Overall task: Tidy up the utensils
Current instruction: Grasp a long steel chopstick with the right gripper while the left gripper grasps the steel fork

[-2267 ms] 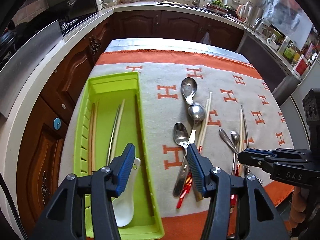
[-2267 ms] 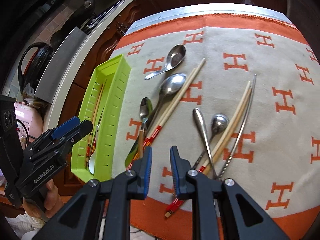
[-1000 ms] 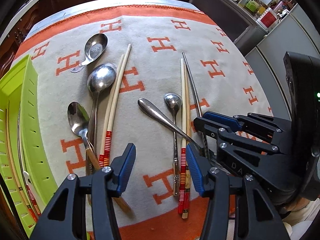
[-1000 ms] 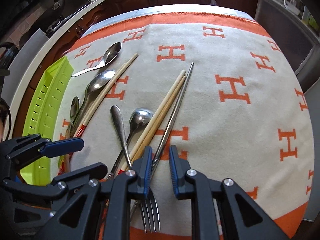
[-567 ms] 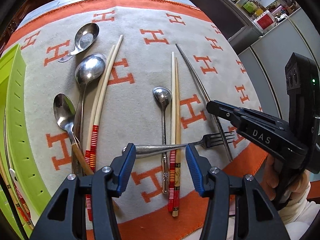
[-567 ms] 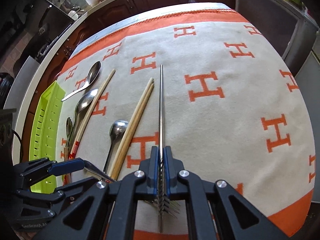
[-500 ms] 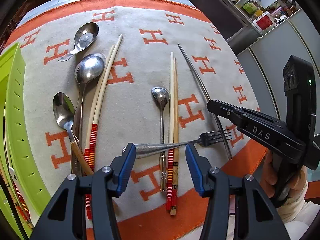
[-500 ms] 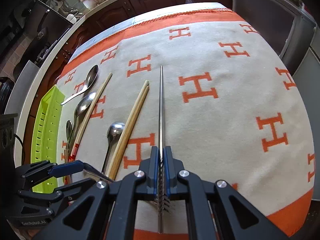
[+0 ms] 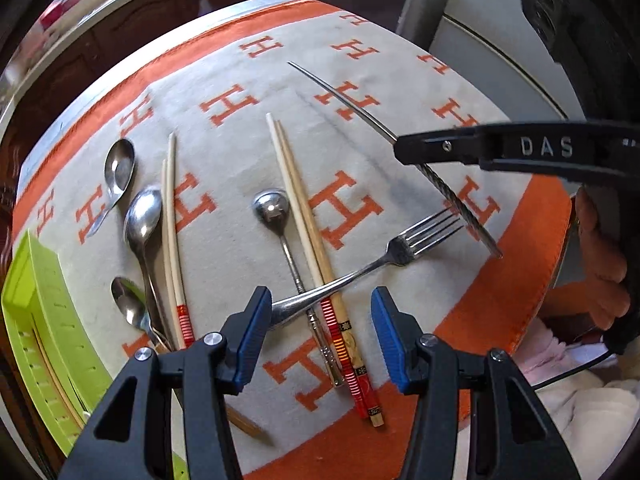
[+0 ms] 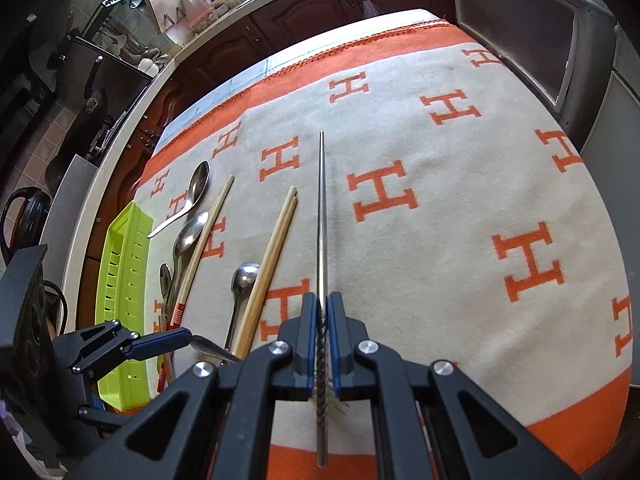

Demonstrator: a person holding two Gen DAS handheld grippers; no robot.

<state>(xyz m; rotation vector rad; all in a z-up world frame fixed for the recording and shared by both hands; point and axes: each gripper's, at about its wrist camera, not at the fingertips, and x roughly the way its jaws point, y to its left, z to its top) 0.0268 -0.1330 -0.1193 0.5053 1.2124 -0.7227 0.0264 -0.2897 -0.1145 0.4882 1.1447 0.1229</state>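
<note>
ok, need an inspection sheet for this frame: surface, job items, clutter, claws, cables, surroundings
Surface: table under an orange and cream H-print cloth.
Job's things: green tray at the left edge; three spoons at left, one spoon mid-cloth; two chopstick pairs; fork lying across the striped pair and that spoon's handle.
Clutter: nothing seen.
Claws: right claw shut on a metal chopstick; left claw open above the fork handle, holding nothing.
Cables: a dark cable below the right hand.
Surroundings: dark wood cabinets, counter with kitchenware, grey appliance at right.
</note>
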